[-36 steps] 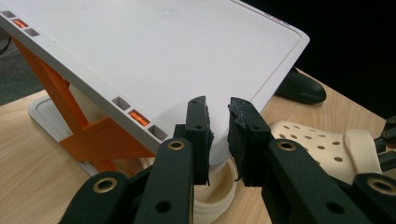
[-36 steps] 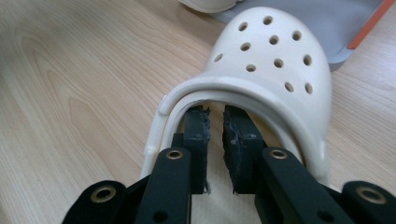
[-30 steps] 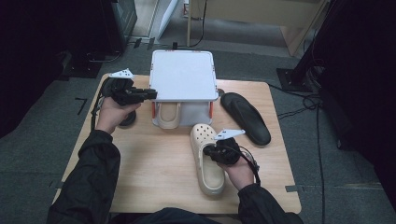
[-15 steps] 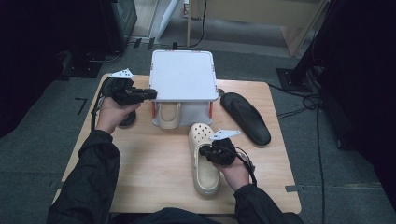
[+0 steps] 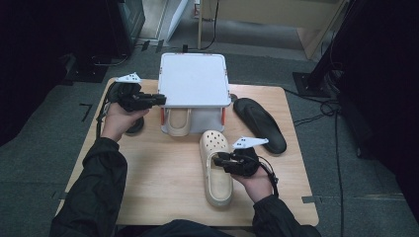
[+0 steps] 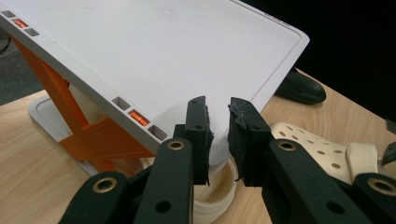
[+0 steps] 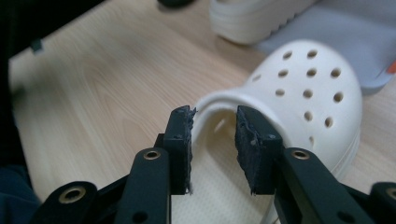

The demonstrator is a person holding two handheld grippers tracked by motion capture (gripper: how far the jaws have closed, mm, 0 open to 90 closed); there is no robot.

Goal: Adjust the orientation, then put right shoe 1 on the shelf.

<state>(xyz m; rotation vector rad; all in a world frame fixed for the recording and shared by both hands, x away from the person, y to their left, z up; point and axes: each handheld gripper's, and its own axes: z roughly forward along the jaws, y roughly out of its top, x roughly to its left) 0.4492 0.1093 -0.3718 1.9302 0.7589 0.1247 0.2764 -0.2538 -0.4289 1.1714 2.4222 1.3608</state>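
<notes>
Right gripper [image 7: 212, 149] just opening, released, jaws astride rim of cream perforated foam clog [image 7: 299, 93]; left gripper [image 6: 218, 135] clenched on corner of white plastic rack shelf [image 6: 154, 60].

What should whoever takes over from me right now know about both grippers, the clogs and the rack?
Left gripper: shut on the front left corner of the white shoe rack, steadying it.
Right gripper: jaws have just been opening, astride the collar rim of the second cream clog, not pressing.
Done: first cream clog sits under the rack's top shelf.
Left: the second clog lies on the table before the rack; probably regrip and slide it in. Black slipper lies right of the rack.
</notes>
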